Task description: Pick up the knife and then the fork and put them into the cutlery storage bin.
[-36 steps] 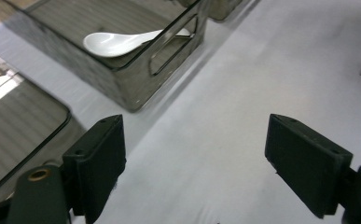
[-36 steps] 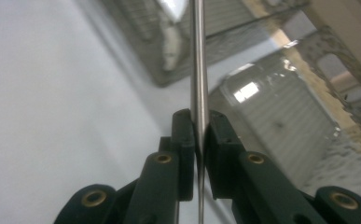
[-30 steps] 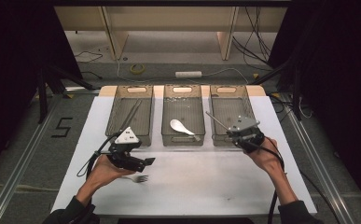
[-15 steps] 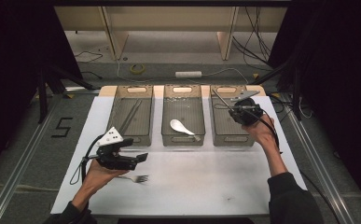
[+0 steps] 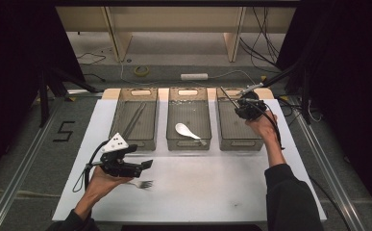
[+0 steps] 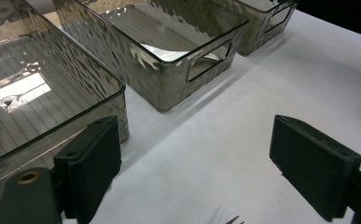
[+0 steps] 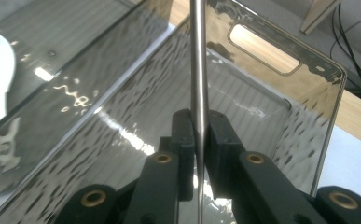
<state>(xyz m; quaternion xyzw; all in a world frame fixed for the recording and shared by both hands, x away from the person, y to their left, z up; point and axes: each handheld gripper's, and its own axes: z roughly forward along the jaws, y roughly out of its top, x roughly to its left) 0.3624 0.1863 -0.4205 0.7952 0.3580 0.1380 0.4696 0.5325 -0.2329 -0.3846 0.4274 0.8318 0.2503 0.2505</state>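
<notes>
right gripper (image 5: 236, 103) farther over right bin (image 5: 231, 137)

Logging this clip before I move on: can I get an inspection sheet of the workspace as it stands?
Surface: white table, bare across the near half.
Job's things: thin metal rod clamped in the right gripper above the right bin; fork on the table by the left gripper.
Clutter: white spoon in the middle bin; metal chopsticks in the left bin.
Grippers: left open, nothing between its jaws; right shut on the rod.
Cables: one trails from each gripper.
Surroundings: loose cables and a tape roll on the floor beyond the table.
</notes>
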